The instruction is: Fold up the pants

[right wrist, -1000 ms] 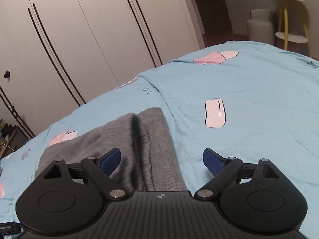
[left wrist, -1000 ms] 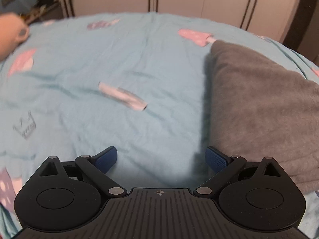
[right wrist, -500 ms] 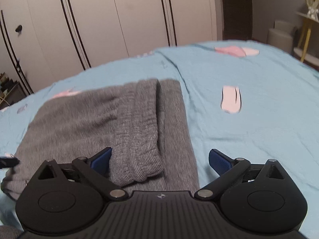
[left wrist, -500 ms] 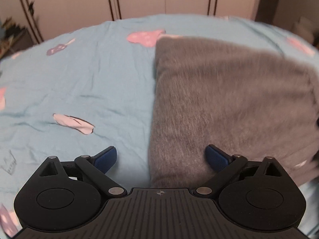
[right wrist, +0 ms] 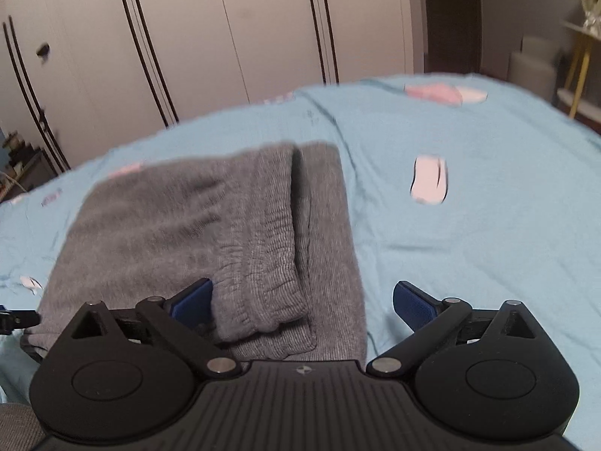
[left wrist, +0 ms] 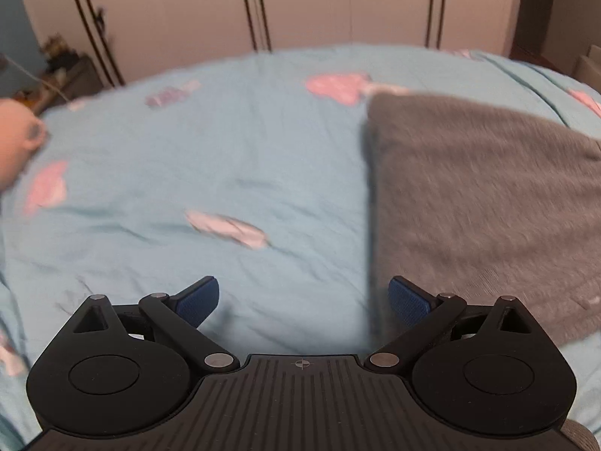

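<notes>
1. Our right gripper (right wrist: 302, 302) has just been opening its jaws; they now stand wide with nothing pinched, the gathered waistband (right wrist: 263, 263) lying loose between them
2. Our left gripper (left wrist: 303, 300) also gapes empty above the blue bedsheet (left wrist: 225, 173), beside the pants' left edge
3. The grey pants (right wrist: 195, 225) lie folded flat on the bed, so we judge the fold about finished
4. Farther off, only a printed patch (right wrist: 430, 180) and the wardrobe doors (right wrist: 225, 37); nothing blocks us
</notes>
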The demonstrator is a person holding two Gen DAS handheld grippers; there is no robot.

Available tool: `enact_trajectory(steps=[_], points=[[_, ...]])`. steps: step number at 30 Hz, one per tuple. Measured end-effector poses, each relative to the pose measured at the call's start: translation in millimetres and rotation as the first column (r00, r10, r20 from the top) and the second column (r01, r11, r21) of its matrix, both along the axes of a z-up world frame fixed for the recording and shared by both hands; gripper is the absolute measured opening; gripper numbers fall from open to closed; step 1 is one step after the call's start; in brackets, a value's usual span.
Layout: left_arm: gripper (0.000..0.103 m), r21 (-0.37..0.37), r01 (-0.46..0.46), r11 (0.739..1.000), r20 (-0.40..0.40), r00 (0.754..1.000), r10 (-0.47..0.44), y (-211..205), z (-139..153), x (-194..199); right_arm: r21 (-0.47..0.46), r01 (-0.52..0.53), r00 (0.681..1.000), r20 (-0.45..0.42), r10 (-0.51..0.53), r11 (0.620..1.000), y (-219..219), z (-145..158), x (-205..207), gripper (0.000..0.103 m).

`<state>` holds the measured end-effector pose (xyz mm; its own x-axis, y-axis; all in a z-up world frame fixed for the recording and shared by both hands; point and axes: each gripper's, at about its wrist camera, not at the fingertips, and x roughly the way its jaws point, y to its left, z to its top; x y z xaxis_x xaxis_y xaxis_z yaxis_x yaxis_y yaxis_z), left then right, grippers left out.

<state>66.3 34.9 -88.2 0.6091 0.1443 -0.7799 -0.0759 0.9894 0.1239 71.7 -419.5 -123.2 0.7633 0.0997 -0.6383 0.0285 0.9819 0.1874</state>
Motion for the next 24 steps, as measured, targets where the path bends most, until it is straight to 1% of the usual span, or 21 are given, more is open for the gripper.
enact_trajectory(steps=[2, 3, 6, 8, 10, 12, 13, 16, 19, 21, 24], points=[[0.101, 0.042, 0.017, 0.999, 0.024, 1.000, -0.018, -7.6, 5.6, 3.0, -0.004, 0.004, 1.000, 0.021, -0.004, 1.000, 0.0, 1.8, 0.1, 0.100], [0.101, 0.051, 0.028, 0.998, 0.027, 0.999, -0.029, -14.1, 6.7, 5.7, -0.012, 0.004, 1.000, 0.026, -0.004, 1.000, 1.3, 2.8, 0.5, 0.100], [0.101, 0.018, 0.071, 0.997, 0.020, 0.997, -0.071, -32.7, 0.0, 16.5, -0.020, -0.004, 0.998, 0.058, 0.005, 1.000, 7.5, 6.3, 1.1, 0.100], [0.101, -0.011, 0.094, 0.996, -0.002, 0.996, -0.094, -48.4, -7.9, 22.7, -0.012, -0.003, 0.997, 0.076, 0.004, 1.000, 6.1, 6.2, -0.1, 0.100], [0.101, -0.015, 0.123, 0.992, -0.025, 0.992, -0.123, -63.7, -18.1, 26.2, 0.007, -0.008, 0.998, 0.056, 0.007, 1.000, 4.0, 1.4, 3.5, 0.100], [0.102, 0.041, 0.127, 0.991, -0.027, 0.992, -0.126, -74.7, -26.4, 26.5, 0.014, -0.024, 0.999, 0.023, 0.024, 1.000, 1.2, -6.7, 6.9, 0.100], [0.102, 0.052, 0.134, 0.990, -0.023, 0.991, -0.133, -75.9, -26.9, 25.8, 0.011, -0.032, 0.999, 0.012, 0.032, 0.999, 0.4, -10.1, 8.9, 0.100], [0.103, 0.017, 0.130, 0.991, -0.018, 0.991, -0.130, -67.2, -26.3, 24.0, 0.024, -0.055, 0.998, 0.018, 0.055, 0.998, -4.6, -8.2, 12.0, 0.100], [0.103, -0.054, 0.084, 0.995, -0.028, 0.996, -0.086, -52.7, -30.0, 23.8, 0.021, -0.068, 0.997, 0.027, 0.068, 0.997, -5.0, -5.4, 12.9, 0.100], [0.103, -0.086, 0.064, 0.994, -0.035, 0.997, -0.067, -47.3, -31.7, 24.5, 0.024, -0.071, 0.997, 0.023, 0.070, 0.997, -4.4, -7.1, 12.4, 0.100], [0.103, -0.092, 0.057, 0.994, -0.037, 0.997, -0.061, -45.9, -32.1, 24.1, 0.050, -0.075, 0.997, 0.005, 0.075, 0.996, -7.5, -8.9, 12.9, 0.100]])
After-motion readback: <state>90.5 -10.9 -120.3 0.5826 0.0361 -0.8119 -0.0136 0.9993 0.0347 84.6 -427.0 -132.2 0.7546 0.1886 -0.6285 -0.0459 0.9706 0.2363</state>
